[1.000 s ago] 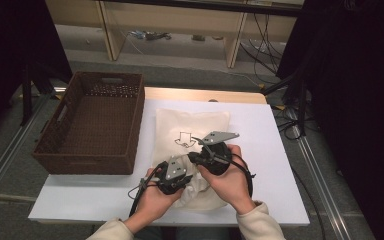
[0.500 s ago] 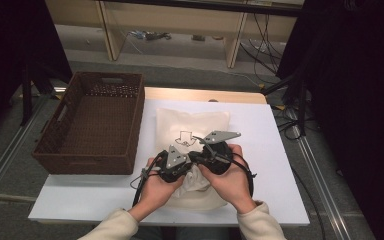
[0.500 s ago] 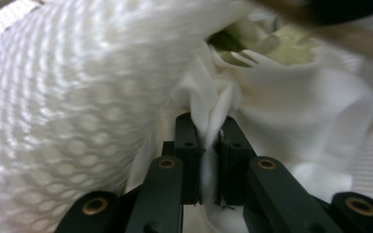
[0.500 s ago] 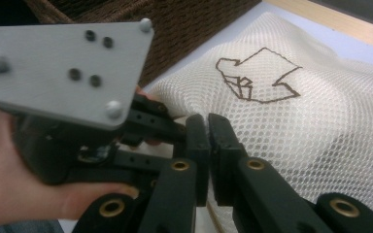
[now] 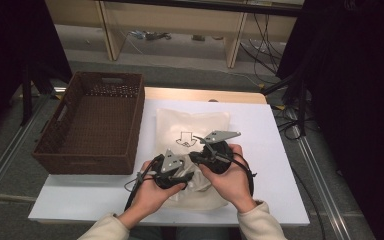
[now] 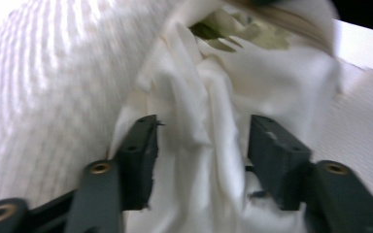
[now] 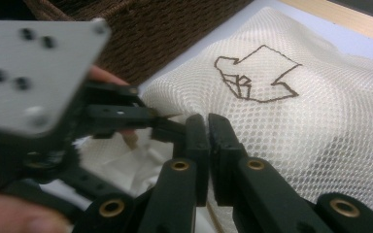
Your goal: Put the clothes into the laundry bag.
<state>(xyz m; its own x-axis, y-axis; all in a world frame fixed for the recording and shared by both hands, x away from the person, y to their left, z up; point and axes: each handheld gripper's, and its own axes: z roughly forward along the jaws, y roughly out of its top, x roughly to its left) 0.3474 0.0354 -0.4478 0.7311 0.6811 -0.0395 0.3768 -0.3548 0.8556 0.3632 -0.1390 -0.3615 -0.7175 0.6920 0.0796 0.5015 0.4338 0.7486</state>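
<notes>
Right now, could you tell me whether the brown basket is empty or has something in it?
Empty: the high view shows the basket's bare woven floor, with the mesh bag lying on the table beside it.

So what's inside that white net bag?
Through the mesh bag's open end, bunched white cloth pokes out between the left gripper's jaws, with something pale green deeper in. The rest is hidden by the mesh.

White table: basket, mesh bag.

High view looks down; both claw views, somewhat blurred, share the mesh bag close-up.
</notes>
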